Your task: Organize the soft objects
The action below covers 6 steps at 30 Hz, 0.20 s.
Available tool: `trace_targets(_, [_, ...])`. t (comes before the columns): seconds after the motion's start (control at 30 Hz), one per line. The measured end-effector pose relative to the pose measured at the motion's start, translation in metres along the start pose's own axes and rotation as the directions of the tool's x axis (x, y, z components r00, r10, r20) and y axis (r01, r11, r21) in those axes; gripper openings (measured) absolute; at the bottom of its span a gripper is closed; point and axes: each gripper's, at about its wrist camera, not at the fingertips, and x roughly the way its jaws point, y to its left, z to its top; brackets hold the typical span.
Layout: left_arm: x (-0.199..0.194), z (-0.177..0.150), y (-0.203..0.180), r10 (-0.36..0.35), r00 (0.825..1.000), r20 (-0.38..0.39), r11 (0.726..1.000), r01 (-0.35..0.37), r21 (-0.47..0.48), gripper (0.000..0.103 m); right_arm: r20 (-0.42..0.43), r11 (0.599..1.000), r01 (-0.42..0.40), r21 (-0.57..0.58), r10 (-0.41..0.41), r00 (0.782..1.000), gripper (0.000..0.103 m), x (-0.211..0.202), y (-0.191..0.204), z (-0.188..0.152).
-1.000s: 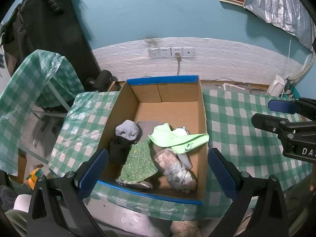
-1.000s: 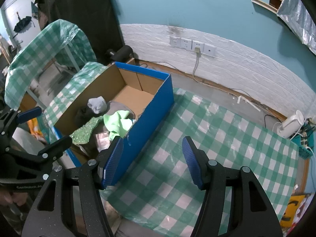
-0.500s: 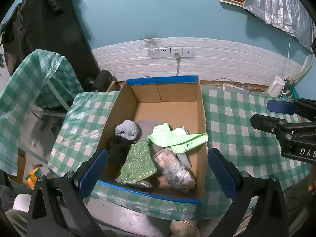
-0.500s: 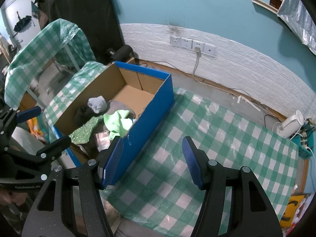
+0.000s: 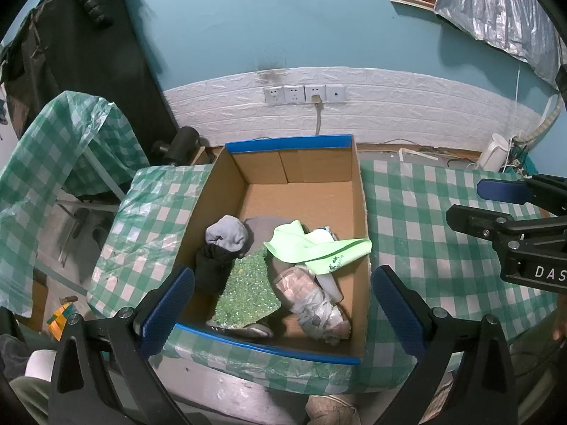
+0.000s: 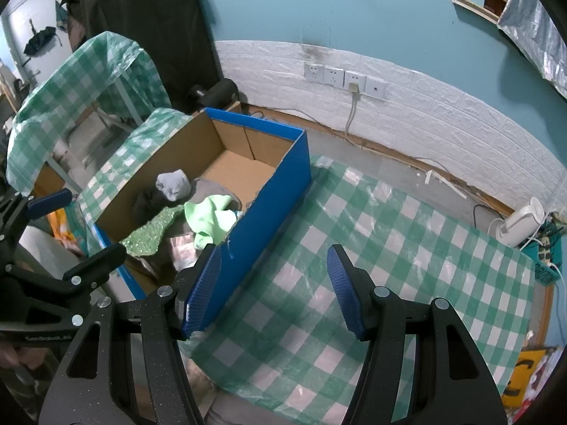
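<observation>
Nothing shifts since a second ago: both claws, left claw (image 5: 281,308) and right claw (image 6: 274,288), hover released and empty, soft objects (image 5: 283,265) heaped in the box (image 5: 359,219) under the left claw, which should pinch one topmost piece

We see a teal wall (image 5: 283,17) with a band of white embossed brick panelling (image 5: 407,102) along its foot, carrying a row of sockets (image 5: 304,94) with one grey cable plugged in. The surface wears a green-and-white checked cloth (image 6: 372,265). A second piece of furniture (image 5: 53,148) at left is draped in the same cloth. Silver foil sheeting (image 5: 496,7) hangs upper right.
</observation>
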Motion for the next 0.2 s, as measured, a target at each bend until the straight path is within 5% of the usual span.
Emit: trace_targets(0.2, [0.0005,0.0002,-0.0001,0.001,1.000,0.001,1.000,-0.001,0.000,0.102,-0.001,1.000,0.001,-0.001,-0.001,1.000,0.062,0.0004,0.0004,0.0003])
